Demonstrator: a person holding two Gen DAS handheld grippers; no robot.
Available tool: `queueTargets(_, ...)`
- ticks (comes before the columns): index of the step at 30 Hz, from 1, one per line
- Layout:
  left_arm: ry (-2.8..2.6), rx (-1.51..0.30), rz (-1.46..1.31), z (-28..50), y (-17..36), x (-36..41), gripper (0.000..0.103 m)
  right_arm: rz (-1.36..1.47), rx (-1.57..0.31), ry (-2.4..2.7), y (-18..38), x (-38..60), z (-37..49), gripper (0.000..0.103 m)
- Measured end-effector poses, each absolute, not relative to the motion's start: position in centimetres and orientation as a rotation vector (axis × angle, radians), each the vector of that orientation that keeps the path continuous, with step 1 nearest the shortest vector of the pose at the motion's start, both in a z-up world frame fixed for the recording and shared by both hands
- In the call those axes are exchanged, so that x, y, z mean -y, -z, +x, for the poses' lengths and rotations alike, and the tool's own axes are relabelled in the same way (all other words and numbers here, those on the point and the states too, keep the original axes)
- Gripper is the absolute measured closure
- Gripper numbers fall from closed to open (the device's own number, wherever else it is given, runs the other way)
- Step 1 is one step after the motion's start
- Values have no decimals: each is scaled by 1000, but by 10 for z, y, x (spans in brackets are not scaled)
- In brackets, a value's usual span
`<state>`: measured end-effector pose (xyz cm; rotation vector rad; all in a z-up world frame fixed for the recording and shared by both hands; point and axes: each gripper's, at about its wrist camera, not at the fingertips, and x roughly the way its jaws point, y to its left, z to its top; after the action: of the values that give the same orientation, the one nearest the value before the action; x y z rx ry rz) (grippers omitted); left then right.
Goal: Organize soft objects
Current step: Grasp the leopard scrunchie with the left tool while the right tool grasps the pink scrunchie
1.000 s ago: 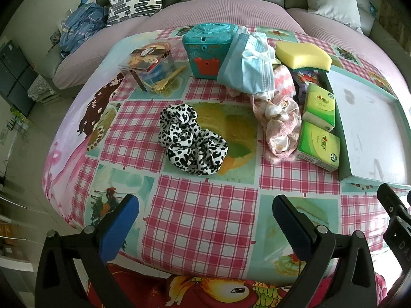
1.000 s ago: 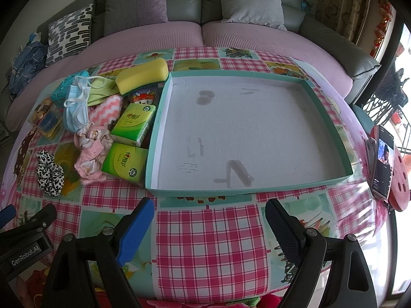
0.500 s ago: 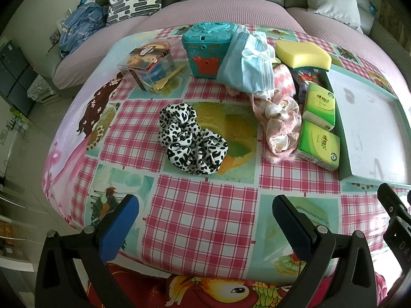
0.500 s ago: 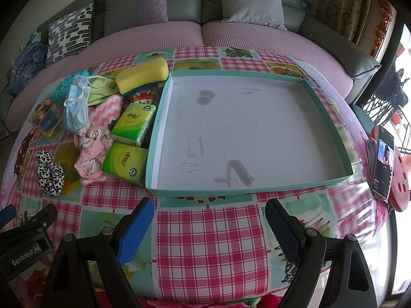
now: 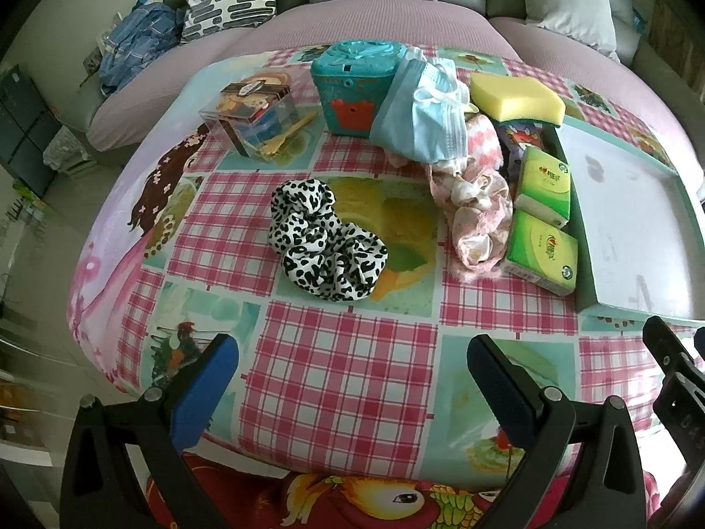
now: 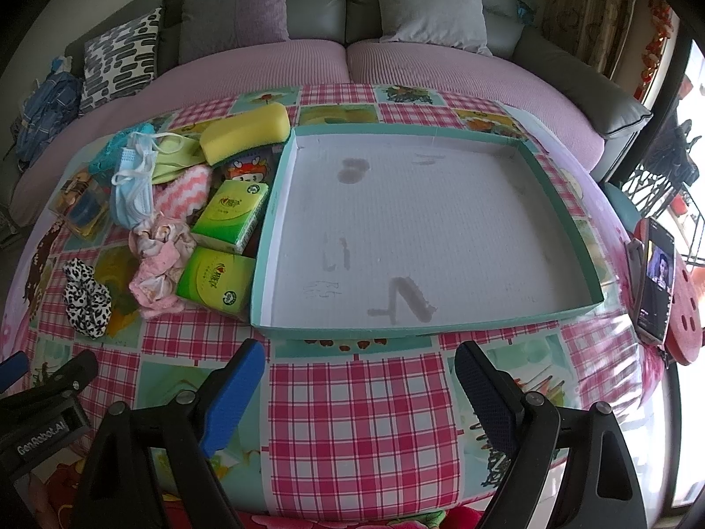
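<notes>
Right ahead of us the soft things lie in a loose cluster on the checked tablecloth [image 5: 343, 379] of the bench. Nearest is a black-and-white spotted scrunchie [image 5: 324, 244], crumpled into a ruffled loop and lying alone, apart from the rest. To its right sits a pale pink scrunchie [image 5: 478, 216], touching two green tissue packs [image 5: 543, 253] that lie one behind the other against the outer wall of a shallow teal-rimmed tray [image 6: 562, 311]. Behind the pink scrunchie a blue face mask [image 5: 434, 121] leans on a teal box [image 5: 352, 88], with a pink-and-white zigzag cloth [image 6: 185, 187] beside it and a yellow sponge [image 5: 515, 99] at the tray's far corner. A clear plastic box [image 5: 251, 119] stands well to the left.

Our left gripper [image 5: 350, 379] hangs over the near edge of the bench, spread wide and holding nothing, with the spotted scrunchie straight ahead between the lines of its fingers but well clear of them. Our right gripper [image 6: 359, 388] is likewise spread wide with nothing in it, facing the tray's near wall, and the soft cluster lies off to its left.
</notes>
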<state>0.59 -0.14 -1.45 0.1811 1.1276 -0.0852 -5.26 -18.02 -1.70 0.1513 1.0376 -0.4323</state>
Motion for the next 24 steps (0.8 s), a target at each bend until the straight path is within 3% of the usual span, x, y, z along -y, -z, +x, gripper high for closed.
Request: queueTargets(24, 135, -1082, -91, 73, 8, -68, 0, 154, -978, 232, -4, 141, 8, 13)
